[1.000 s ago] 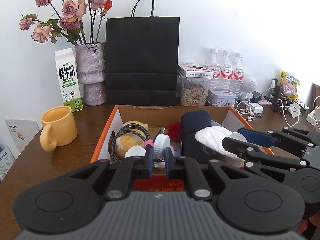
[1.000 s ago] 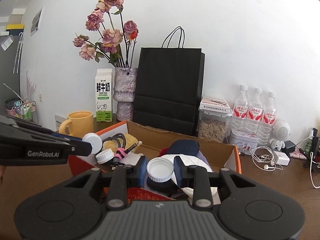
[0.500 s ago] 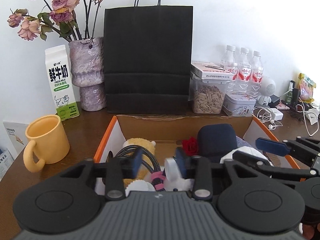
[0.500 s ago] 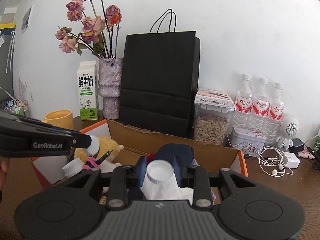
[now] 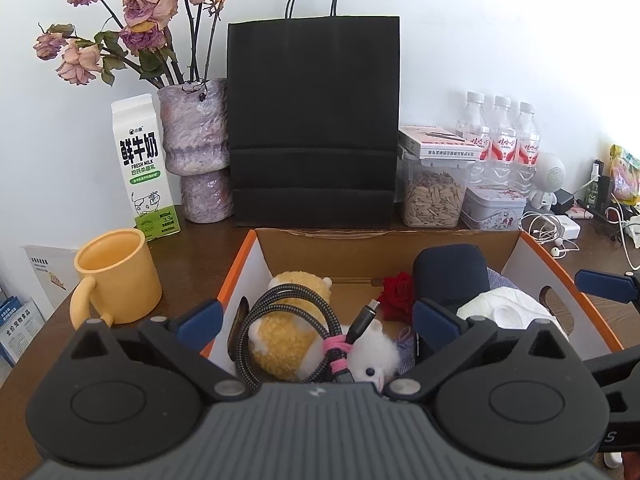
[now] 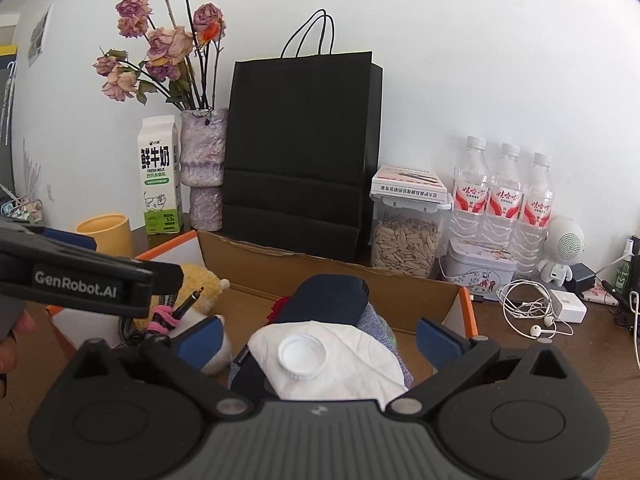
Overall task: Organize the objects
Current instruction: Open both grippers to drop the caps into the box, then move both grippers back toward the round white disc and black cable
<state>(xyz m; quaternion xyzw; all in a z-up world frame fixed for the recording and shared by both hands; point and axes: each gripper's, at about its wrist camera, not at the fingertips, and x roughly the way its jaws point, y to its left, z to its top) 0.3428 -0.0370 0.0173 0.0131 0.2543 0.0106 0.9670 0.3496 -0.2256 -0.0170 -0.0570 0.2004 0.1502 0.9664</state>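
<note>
An orange-rimmed cardboard box holds a yellow-and-white plush toy wrapped in a braided cable, a red rose, a dark blue case and a white tissue. My left gripper hangs over the plush, its jaws opening wide with nothing pressed between them. My right gripper hovers over the tissue, jaws also opening. A white bottle cap lies loose on the tissue between its fingers, untouched. The left gripper's arm crosses the right wrist view at left.
Behind the box stand a black paper bag, a vase of dried roses, a milk carton, a seed jar and water bottles. A yellow mug sits left of the box. Earphones and chargers clutter the right.
Both grippers went from shut to wide open. The right one let its white cap drop onto the tissue. The cap between the left jaws is gone from view.
</note>
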